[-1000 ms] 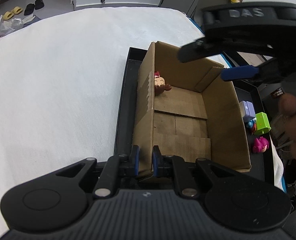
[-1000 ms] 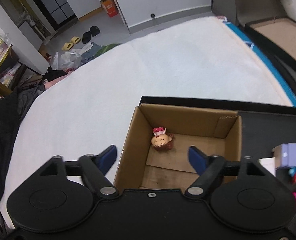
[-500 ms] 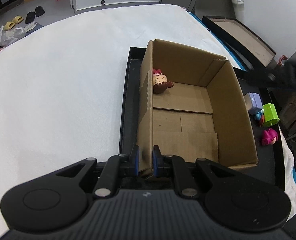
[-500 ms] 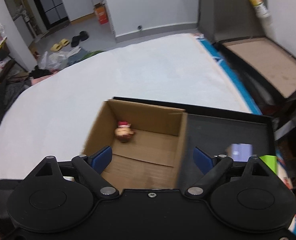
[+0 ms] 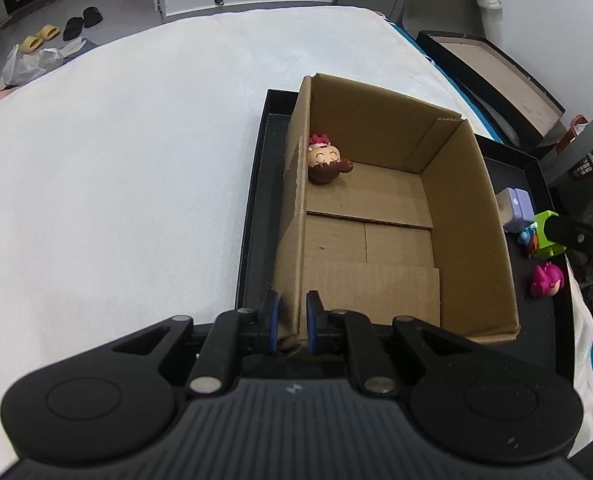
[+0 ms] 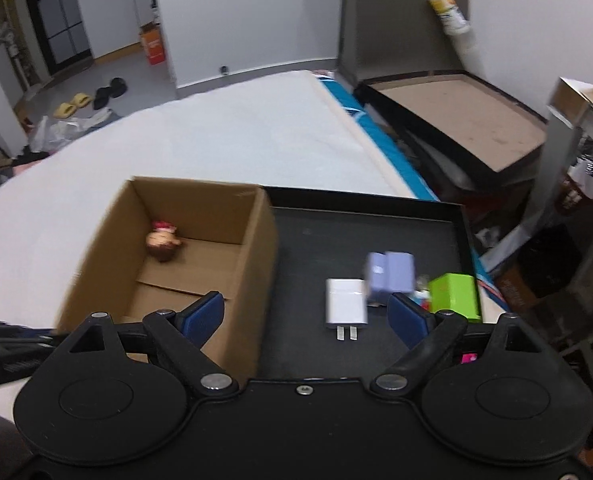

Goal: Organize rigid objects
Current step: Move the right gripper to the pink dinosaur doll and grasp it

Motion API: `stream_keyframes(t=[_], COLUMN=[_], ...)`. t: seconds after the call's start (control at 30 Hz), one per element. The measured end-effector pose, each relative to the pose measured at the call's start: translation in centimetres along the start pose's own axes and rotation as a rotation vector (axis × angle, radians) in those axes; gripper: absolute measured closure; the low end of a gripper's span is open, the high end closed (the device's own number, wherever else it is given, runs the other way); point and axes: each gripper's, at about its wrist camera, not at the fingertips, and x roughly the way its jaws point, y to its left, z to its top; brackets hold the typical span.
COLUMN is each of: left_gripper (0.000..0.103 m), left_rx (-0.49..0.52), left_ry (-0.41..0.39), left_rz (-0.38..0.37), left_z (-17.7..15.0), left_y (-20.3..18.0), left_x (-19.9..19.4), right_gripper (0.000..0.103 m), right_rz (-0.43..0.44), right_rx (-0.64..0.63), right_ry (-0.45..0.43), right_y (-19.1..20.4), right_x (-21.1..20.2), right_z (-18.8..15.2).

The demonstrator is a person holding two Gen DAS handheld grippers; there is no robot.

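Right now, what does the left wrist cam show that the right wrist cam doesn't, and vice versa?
Left wrist only: the left gripper shut on the near corner of the cardboard box, and a pink toy on the black tray.

Right wrist only: the right gripper with jaws apart and empty, and a white charger ahead of it.

Both: the box, the doll head inside it, the tray, the purple block, the green block.

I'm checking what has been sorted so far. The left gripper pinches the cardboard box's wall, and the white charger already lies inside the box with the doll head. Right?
Not quite. The white charger lies on the black tray beside the cardboard box, not inside it; the right wrist view shows this. Only the doll head is in the box. The left gripper does pinch the wall.
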Motion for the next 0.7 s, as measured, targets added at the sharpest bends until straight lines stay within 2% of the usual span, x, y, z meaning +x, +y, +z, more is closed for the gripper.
stream_keyframes(t=[0.1, 0.3, 0.47, 0.7], left_gripper=[0.09, 0.09, 0.09, 0.091], left_rx=[0.015, 0.014, -0.016, -0.047], left_ry=[-0.003, -0.007, -0.014, -0.007], left_rz=[0.022, 0.058, 0.085, 0.13], left_z=[-0.1, -0.1, -0.3, -0.1], left_y=[-0.3, -0.8, -1.1, -1.4], left_x=[0.0, 0.3, 0.2, 0.7], right_gripper=[0.014, 0.014, 0.015, 0.015], right_rz=[-0.02, -0.054, -0.067, -0.081], right_rx=[0.033, -0.005, -0.015, 0.019], right_ry=[0.008, 0.01, -0.008, 0.04], right_y=[-1.1, -1.6, -1.9, -4.0], right_x=[1.0, 2.1, 2.2, 3.6], right_z=[-1.1, -2.9, -3.3, -3.3])
